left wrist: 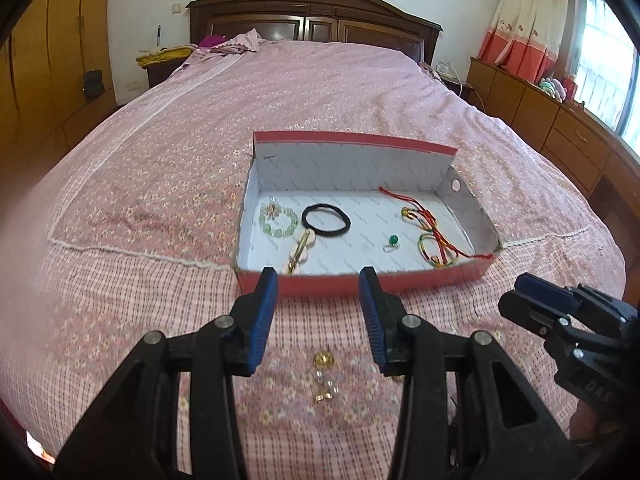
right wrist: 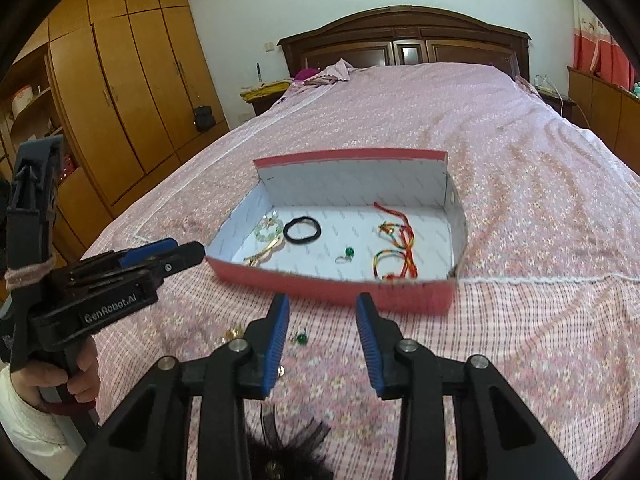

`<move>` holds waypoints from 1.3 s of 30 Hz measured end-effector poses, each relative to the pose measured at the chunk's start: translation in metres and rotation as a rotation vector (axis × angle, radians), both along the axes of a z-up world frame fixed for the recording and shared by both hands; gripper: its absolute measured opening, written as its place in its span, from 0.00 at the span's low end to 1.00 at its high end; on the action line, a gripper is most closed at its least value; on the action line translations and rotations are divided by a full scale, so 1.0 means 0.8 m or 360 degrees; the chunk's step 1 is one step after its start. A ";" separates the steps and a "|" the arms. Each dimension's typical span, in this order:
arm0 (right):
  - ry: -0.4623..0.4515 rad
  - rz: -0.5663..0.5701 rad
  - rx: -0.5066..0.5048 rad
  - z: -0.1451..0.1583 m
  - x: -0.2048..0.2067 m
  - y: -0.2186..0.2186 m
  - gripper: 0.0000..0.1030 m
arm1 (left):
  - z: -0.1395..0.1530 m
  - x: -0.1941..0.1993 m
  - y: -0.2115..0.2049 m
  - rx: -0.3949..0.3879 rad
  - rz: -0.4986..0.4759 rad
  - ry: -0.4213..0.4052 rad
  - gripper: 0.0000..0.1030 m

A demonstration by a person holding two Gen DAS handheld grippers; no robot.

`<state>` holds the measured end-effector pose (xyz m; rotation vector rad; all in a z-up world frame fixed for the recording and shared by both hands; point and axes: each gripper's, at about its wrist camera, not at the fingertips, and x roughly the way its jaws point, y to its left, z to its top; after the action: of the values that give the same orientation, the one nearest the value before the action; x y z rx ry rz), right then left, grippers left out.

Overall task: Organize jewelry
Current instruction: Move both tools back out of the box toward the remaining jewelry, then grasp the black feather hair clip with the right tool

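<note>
A red box [left wrist: 352, 164] with a white inside lies open on the pink bedspread. In it are a green bead bracelet [left wrist: 279, 220], a black hair tie [left wrist: 326, 219], a gold hair clip [left wrist: 301, 250], a green-stone ring [left wrist: 392, 241] and red-and-yellow cord bracelets [left wrist: 434, 240]. My left gripper [left wrist: 318, 280] stands open and empty just short of the box's front wall, above a gold and pearl earring [left wrist: 325, 376] on the bed. My right gripper [right wrist: 322, 304] is open and empty too, near the box [right wrist: 352, 176], with a green earring [right wrist: 301, 337] below its left finger.
A black feathery hair piece [right wrist: 288, 452] lies under the right gripper. A small gold piece [right wrist: 233, 334] sits on the bedspread to the left. A hand [right wrist: 76, 376] holds the left gripper [right wrist: 180, 254]. A wardrobe [right wrist: 120, 80] stands left, drawers [left wrist: 560, 120] right.
</note>
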<state>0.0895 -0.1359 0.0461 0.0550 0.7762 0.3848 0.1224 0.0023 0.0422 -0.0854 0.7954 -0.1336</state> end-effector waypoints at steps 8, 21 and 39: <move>0.0017 0.0011 -0.0013 -0.007 -0.033 -0.007 0.36 | -0.001 -0.028 -0.003 0.0016 -0.0012 0.0014 0.33; 0.0078 0.0018 0.0011 -0.015 -0.075 -0.006 0.37 | 0.001 -0.065 -0.010 0.0031 -0.0052 0.0010 0.33; 0.0255 0.0110 -0.0108 -0.058 -0.095 0.034 0.50 | -0.017 -0.084 -0.005 0.0029 -0.0064 0.0061 0.33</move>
<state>0.0138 -0.1087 -0.0002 -0.0047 0.9505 0.4227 0.0555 -0.0019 0.0290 -0.0548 0.8367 -0.1628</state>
